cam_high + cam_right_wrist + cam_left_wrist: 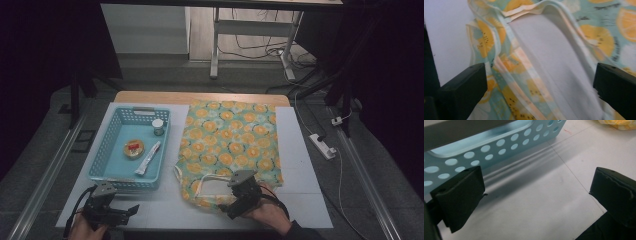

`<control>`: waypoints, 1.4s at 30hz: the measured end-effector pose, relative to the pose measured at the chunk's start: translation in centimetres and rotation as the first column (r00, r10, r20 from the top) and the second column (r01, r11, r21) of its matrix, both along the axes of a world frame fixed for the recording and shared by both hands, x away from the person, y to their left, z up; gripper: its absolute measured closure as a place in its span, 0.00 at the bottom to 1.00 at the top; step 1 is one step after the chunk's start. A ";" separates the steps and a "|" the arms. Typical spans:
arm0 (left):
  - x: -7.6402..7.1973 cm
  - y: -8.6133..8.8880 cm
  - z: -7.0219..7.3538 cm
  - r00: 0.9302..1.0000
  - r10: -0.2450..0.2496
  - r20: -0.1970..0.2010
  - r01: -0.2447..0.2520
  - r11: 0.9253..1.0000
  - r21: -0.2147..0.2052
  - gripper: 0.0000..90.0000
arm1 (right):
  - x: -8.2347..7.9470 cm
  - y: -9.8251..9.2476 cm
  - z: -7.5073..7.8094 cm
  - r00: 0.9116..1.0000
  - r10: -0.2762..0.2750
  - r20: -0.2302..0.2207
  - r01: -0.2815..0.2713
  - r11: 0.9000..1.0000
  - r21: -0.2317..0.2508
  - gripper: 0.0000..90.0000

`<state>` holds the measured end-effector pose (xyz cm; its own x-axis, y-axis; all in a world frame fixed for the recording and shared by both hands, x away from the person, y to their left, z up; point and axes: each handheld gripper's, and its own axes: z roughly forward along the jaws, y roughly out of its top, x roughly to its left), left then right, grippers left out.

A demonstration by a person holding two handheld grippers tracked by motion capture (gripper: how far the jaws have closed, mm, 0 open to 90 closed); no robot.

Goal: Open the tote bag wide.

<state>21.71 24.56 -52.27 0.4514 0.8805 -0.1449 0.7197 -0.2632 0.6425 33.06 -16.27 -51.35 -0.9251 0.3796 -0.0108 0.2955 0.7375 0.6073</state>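
A fabric bag (230, 145) printed with orange slices on teal lies flat on the white table, its handles toward me. My right gripper (231, 206) hovers open over the bag's near handle loop (524, 72), which lies between the spread jaws in the right gripper view. My left gripper (129, 211) stands open near the table's front left corner, just in front of the light blue perforated basket (107, 150). Nothing lies between its jaws; bare table (536, 195) shows there. The basket (499, 145) holds a small jar (158, 126), a round lidded tub (133, 148) and a white tube (148, 158).
The white table top (300, 165) ends close to my hands at the front. Beyond its right side a power strip (322, 145) and cables lie on the grey floor. A white table frame (250, 40) stands behind.
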 end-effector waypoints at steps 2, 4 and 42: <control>0.0 0.0 0.0 1.000 -0.002 -0.001 0.002 1.000 0.001 0.00 | 0.0 0.2 -0.2 1.000 0.024 -0.010 -0.024 1.000 -0.006 0.08; 0.0 0.0 0.0 1.000 -0.004 0.000 0.004 1.000 0.003 0.00 | 0.0 0.3 -0.3 0.999 0.034 -0.013 -0.034 0.999 -0.010 0.12; 0.0 0.0 0.0 1.000 -0.007 -0.004 0.007 1.000 0.002 0.00 | 4.2 -1.0 4.6 0.999 0.010 -0.037 -0.005 0.992 0.124 1.00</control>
<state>21.74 24.54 -52.27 0.4572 0.8774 -0.1452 0.7203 -0.2696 0.6392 37.24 -17.25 -46.73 -0.9268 0.3688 0.0707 0.3145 0.6594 0.6829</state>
